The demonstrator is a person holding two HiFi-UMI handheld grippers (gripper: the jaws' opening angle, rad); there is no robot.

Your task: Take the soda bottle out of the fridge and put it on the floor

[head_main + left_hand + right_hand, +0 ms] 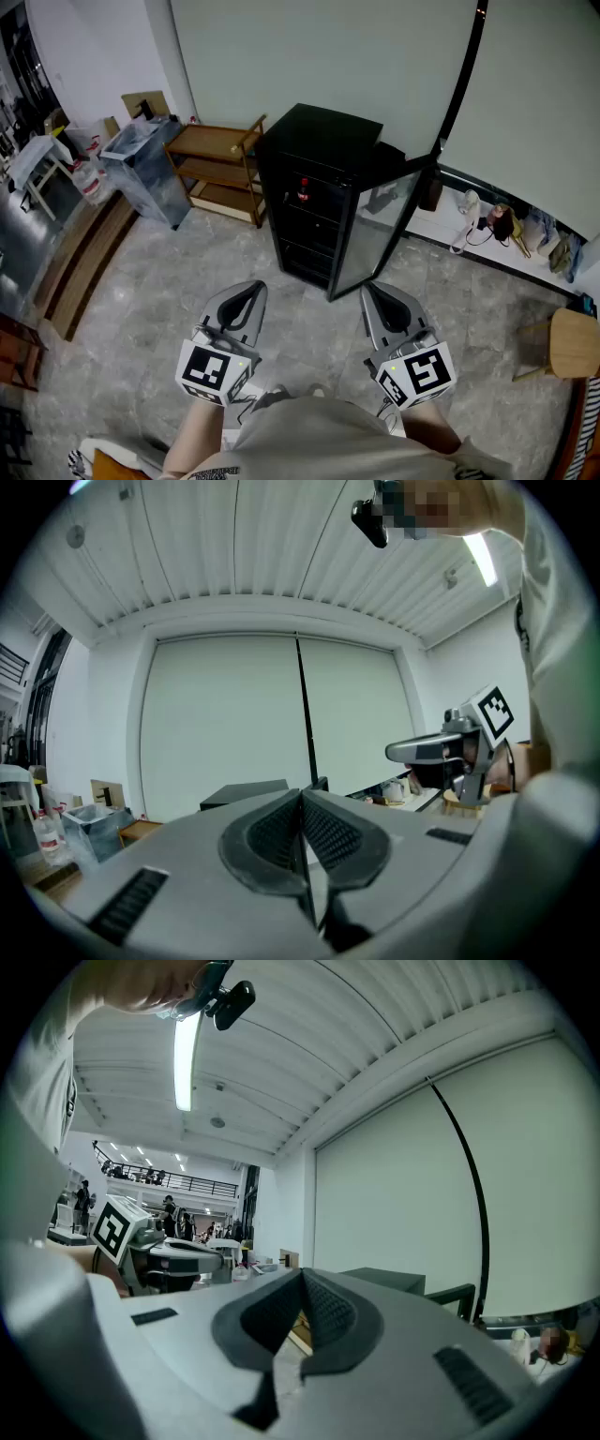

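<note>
A small black fridge (314,187) stands ahead with its glass door (375,230) swung open to the right. On its top shelf stands a dark soda bottle (303,190) with a red label. My left gripper (249,291) and right gripper (373,292) are held low over the floor, well short of the fridge, both shut and empty. In the left gripper view the jaws (302,803) meet, with the right gripper (441,750) to the side. The right gripper view shows its jaws (302,1283) pressed together and the fridge top (384,1281) beyond.
A wooden shelf cart (220,169) stands left of the fridge, with a clear plastic bin (145,169) beside it. A low ledge (506,239) with clutter runs along the right wall, and a wooden stool (572,342) sits at the right. Grey stone floor (187,272) lies between me and the fridge.
</note>
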